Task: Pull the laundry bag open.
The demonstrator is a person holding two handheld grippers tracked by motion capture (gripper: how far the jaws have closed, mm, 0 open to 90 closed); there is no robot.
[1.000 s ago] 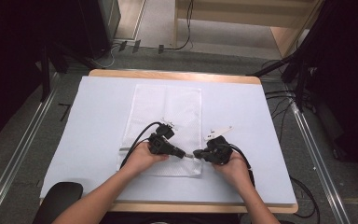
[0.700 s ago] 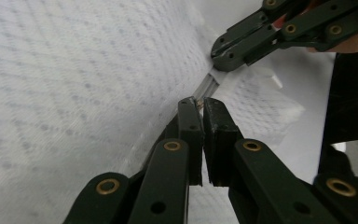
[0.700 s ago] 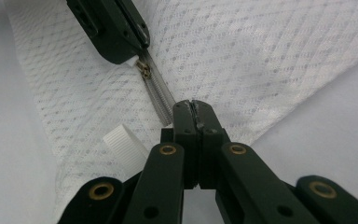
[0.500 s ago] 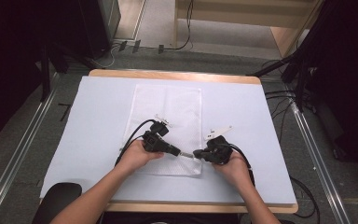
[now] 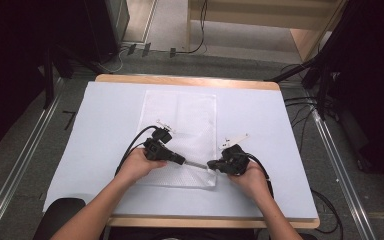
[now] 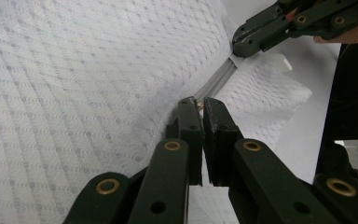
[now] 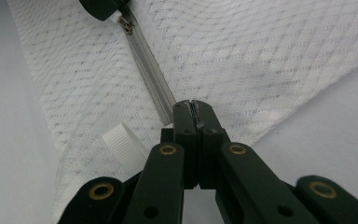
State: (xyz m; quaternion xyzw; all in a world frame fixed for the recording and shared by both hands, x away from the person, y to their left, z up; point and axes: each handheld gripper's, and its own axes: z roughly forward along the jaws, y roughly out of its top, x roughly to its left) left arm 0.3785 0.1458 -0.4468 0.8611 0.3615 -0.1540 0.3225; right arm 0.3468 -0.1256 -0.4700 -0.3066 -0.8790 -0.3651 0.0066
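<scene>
A white mesh zip pouch (image 5: 180, 137) lies flat on the pale blue table cover (image 5: 105, 125), long side running away from the person, w/ both grippers down at its near edge by the zipper (image 7: 150, 77). Left gripper (image 6: 200, 106) has its jaws pinched nearly together on the small zip pull (image 6: 199, 103) at the zipper's end, mesh bunching up just beside them. Right gripper (image 7: 192, 108), approx. opposite & close to the left one, has its jaws fully closed, clamping the pouch's corner end of the zipper next to a ribbed white tab (image 7: 123, 144).
</scene>
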